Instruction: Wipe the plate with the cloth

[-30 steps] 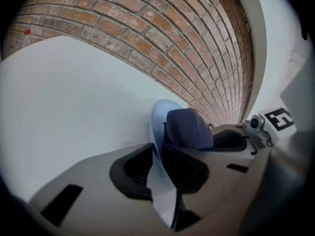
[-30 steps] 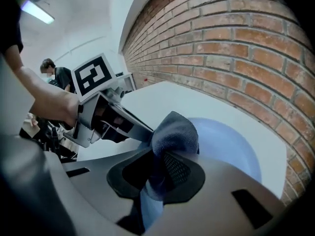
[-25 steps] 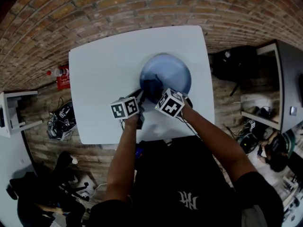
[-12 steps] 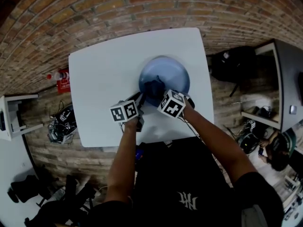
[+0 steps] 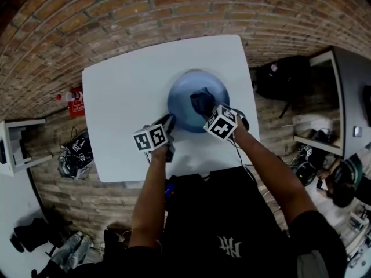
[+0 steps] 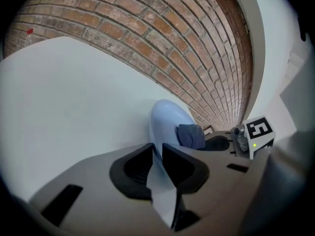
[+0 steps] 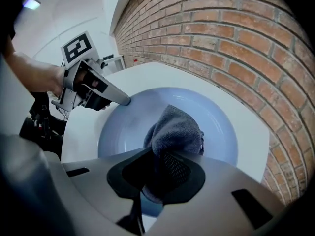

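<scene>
A pale blue plate (image 5: 184, 91) lies on the white table (image 5: 124, 97), toward its right side. My left gripper (image 5: 169, 121) is shut on the plate's near-left rim; in the left gripper view the rim (image 6: 158, 146) runs between the jaws. My right gripper (image 5: 206, 109) is shut on a dark grey cloth (image 5: 201, 102) and presses it onto the plate's right half. The right gripper view has the bunched cloth (image 7: 175, 131) coming out of the jaws onto the plate (image 7: 219, 119), with the left gripper (image 7: 125, 101) on the rim at the left.
The table's edge runs close to the plate on the right. Brick floor surrounds the table. On the floor lie a red object (image 5: 74, 95) at the left, tangled cables (image 5: 75, 149) and a black bag (image 5: 284, 77) at the right. A dark desk (image 5: 351, 97) stands far right.
My right gripper has slid the cloth from the plate's near-left part across to its right half. The left gripper and the plate have stayed put.
</scene>
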Motion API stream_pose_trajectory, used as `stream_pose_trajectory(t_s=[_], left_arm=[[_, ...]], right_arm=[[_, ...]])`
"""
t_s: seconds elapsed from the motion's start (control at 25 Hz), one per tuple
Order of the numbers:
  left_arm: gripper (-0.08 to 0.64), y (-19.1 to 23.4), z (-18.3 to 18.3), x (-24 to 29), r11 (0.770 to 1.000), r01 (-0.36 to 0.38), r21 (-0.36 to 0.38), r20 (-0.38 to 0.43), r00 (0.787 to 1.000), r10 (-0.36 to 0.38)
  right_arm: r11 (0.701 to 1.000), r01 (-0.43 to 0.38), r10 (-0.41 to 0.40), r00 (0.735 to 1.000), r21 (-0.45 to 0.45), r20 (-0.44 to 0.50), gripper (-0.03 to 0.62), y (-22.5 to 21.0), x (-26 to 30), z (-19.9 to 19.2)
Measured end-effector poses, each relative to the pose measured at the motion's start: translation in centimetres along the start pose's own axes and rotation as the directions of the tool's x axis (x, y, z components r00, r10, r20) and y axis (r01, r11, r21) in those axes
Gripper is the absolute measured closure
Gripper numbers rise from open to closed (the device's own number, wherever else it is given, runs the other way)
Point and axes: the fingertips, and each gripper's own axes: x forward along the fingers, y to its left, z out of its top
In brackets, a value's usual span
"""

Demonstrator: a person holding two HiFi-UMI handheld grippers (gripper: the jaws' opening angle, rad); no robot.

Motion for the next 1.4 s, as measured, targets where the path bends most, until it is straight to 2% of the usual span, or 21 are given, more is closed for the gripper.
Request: stream_pose_trajectory(t_s=[0.36, 0.52, 0.72, 0.88, 1.0, 1.08, 1.2, 1.4], left_arm=[[0.497, 0.0, -0.1, 0.0, 1.0, 0.004, -0.014, 0.003, 1.0, -0.004], [0.497, -0.1, -0.2, 0.1, 1.0, 0.014, -0.02, -0.001, 1.0, -0.014], [0.497, -0.2, -0.4, 0.1, 0.999, 0.008, -0.031, 0.0, 1.0, -0.008], [0.497, -0.2, -0.3, 0.1, 1.0, 0.007, -0.029, 0.001, 1.0, -0.007], [0.497, -0.2, -0.2, 0.1, 0.999, 0.006, -0.033, 0.007, 1.0, -0.005], [0.497, -0.3, -0.3, 0.1, 0.999, 0.006, -0.033, 0.009, 1.0, -0.006], [0.497, -0.3, -0.6, 0.0, 0.999, 0.005, -0.037, 0.007, 1.0, -0.004], [0.499, -0.3, -0.2, 0.1, 0.999, 0.007, -0.038, 0.016, 1.0, -0.007]], right_arm=[[0.988, 0.131, -0.13, 0.991, 0.077, -0.012, 0.525, -4.8, -1.7, -1.9], [0.976, 0.154, -0.154, 0.988, 0.153, -0.01, 0.525, -6.1, -1.3, -2.8], [0.978, 0.17, -0.171, 0.985, 0.117, 0.006, 0.526, -5.8, -2.1, -1.6], [0.989, 0.099, -0.112, 0.986, 0.111, 0.126, 0.526, -2.9, -3.3, 1.7], [0.992, -0.01, -0.019, 0.975, 0.128, 0.221, 0.525, 0.5, -3.9, 5.0], [0.982, -0.103, 0.059, 0.964, 0.158, 0.259, 0.526, 2.9, -3.7, 6.3], [0.964, -0.197, 0.149, 0.957, 0.18, 0.25, 0.525, 6.4, -2.3, 6.5], [0.965, -0.208, 0.185, 0.972, 0.163, 0.145, 0.526, 7.5, 0.5, 5.0]])
